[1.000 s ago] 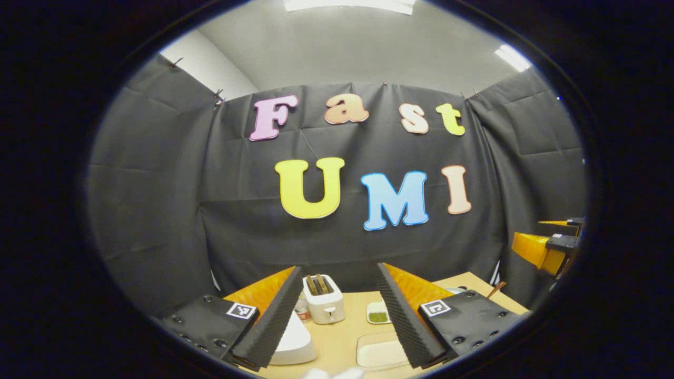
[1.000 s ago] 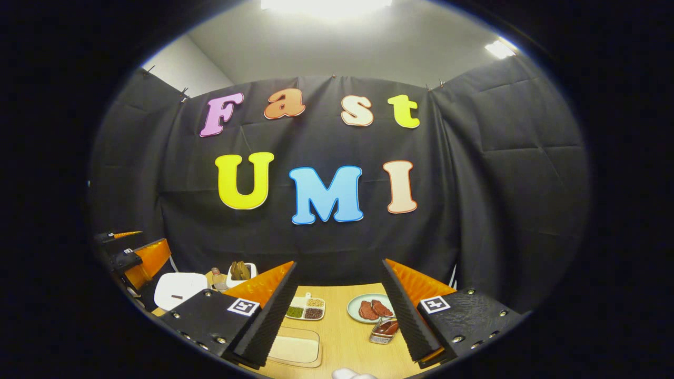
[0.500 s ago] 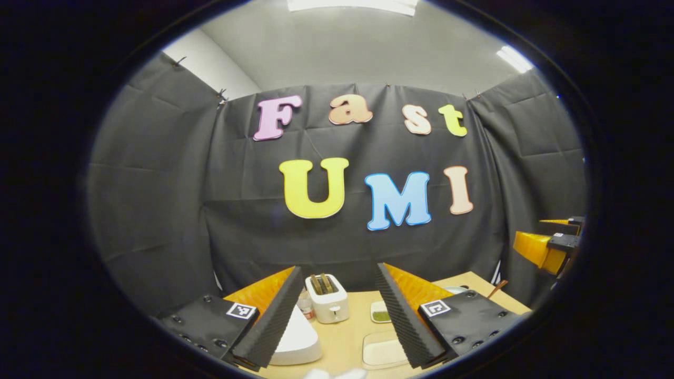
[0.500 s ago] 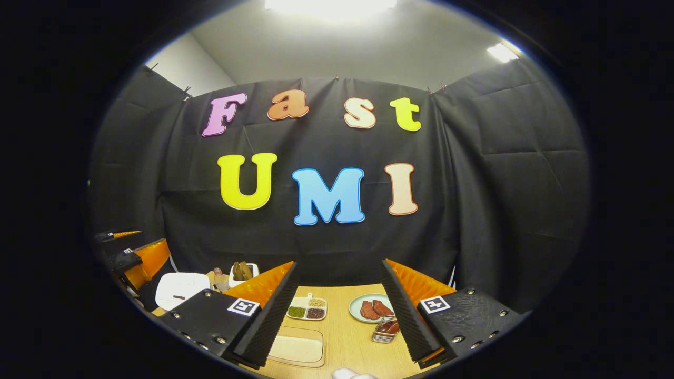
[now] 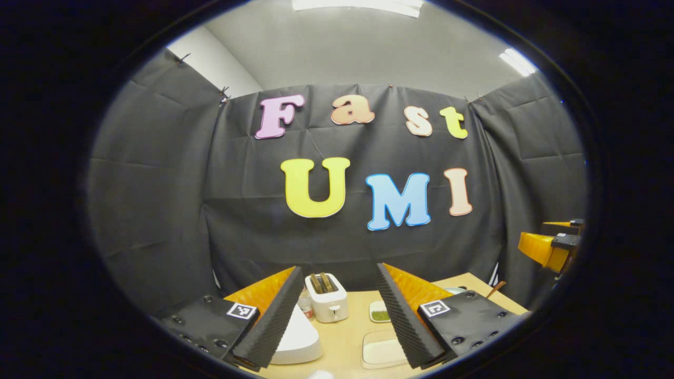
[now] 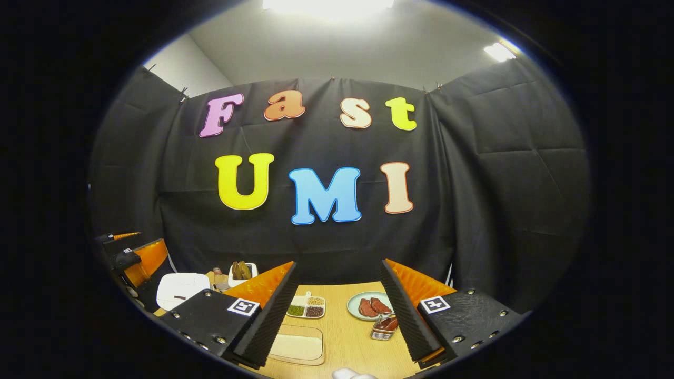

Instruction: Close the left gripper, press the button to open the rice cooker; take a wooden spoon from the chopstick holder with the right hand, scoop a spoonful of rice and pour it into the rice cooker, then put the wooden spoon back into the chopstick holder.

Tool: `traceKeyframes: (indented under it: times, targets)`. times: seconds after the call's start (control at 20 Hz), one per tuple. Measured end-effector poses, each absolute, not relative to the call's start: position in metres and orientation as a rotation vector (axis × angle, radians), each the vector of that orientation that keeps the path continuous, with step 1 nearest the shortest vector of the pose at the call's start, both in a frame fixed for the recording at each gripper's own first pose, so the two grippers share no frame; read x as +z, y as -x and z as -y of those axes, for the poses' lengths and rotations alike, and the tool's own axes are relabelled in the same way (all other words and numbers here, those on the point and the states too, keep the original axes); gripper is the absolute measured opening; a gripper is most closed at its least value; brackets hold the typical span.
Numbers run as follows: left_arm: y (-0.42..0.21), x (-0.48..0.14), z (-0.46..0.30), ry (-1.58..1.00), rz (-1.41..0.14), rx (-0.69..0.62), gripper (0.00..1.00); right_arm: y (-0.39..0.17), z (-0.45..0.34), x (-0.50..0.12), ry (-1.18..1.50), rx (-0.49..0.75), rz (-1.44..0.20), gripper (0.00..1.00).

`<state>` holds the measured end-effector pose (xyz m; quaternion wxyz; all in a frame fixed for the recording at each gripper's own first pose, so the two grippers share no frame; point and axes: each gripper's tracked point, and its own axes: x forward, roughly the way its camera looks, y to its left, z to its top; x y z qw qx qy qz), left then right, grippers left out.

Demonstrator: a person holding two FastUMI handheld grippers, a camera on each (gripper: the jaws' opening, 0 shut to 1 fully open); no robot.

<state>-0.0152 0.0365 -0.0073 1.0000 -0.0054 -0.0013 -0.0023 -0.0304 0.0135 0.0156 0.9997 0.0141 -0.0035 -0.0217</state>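
Risk: our left tool (image 5: pixel 337 316) is spread wide above the white rice cooker (image 5: pixel 297 337), so pressing the button this way could straddle or slip off it; right tool (image 6: pixel 337 316) is released too, empty. Around the cooker on the wooden surface (image 5: pixel 342 342): toaster (image 5: pixel 326 302) just behind, shallow tray (image 5: pixel 382 351) beside, chopstick holder (image 6: pixel 387 327) well off.

On the table (image 6: pixel 347 342), the rice cooker (image 6: pixel 181 288) is sitting at the left edge, the toaster (image 6: pixel 241 272) behind it, the plate (image 6: pixel 371 306) lying toward the far right.
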Motion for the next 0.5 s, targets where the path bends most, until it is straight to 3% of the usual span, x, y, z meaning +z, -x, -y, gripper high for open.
traceKeyframes:
  times: [0.05, 0.3, 0.5]
  targets:
    - [0.016, -0.009, -0.038, 0.010, 0.003, -0.006, 0.98, 0.031, -0.012, 0.014, -0.032, -0.046, 0.004, 0.95]
    - [0.013, -0.017, -0.047, 0.024, -0.018, 0.018, 0.12, 0.032, -0.010, 0.014, -0.031, -0.048, 0.003, 0.95]
    - [0.009, -0.023, -0.044, 0.031, -0.049, -0.036, 0.10, 0.033, -0.010, 0.013, -0.023, -0.044, -0.001, 0.95]
